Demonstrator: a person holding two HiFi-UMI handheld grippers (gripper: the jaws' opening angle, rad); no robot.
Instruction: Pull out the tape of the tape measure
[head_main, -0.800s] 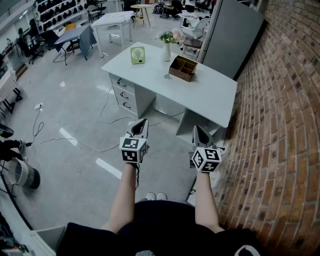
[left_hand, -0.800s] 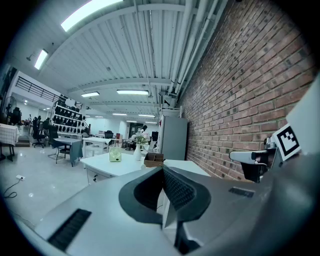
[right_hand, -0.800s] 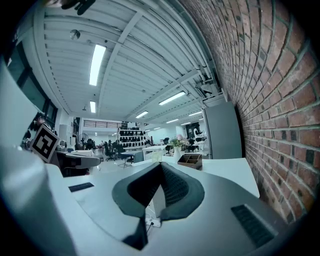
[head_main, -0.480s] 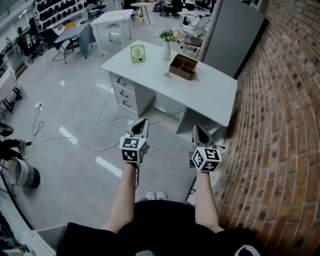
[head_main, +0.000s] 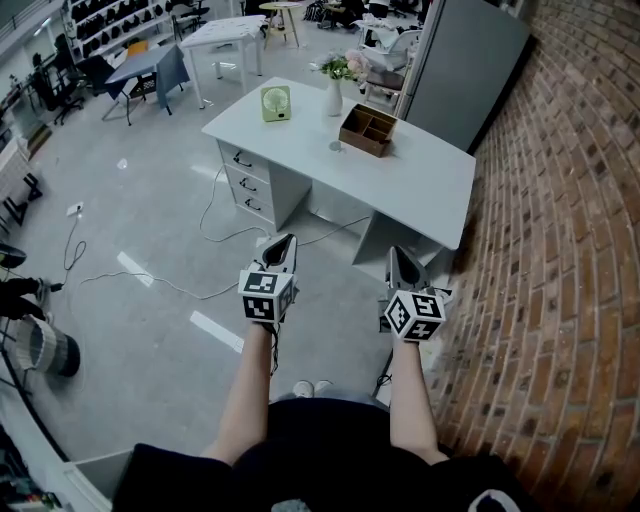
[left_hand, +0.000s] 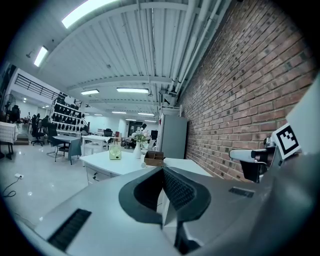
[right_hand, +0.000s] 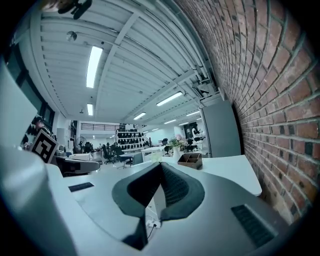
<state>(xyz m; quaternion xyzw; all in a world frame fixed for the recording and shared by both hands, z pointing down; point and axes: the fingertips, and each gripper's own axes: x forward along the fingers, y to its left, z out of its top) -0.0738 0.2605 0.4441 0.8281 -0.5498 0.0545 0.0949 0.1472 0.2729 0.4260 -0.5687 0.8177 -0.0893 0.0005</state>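
Note:
Both grippers hang in the air over the floor, well short of the white desk (head_main: 420, 190). My left gripper (head_main: 283, 243) is shut with nothing between its jaws; in its own view the dark pads (left_hand: 172, 187) meet. My right gripper (head_main: 400, 256) is likewise shut and empty, its pads (right_hand: 172, 187) closed together. A small round pale object (head_main: 334, 151) lies on the desk beside a brown wooden organizer box (head_main: 367, 132); it is too small to tell whether it is the tape measure. No tape shows anywhere.
A green desk fan (head_main: 275, 104) and a white vase of flowers (head_main: 333, 96) stand at the desk's far side. A brick wall (head_main: 560, 250) runs along the right, a grey cabinet (head_main: 470, 70) behind the desk. Cables (head_main: 215, 215) trail over the floor on the left.
The desk has slid slightly upward in the head view. Both grippers stay shut and hold the same place.

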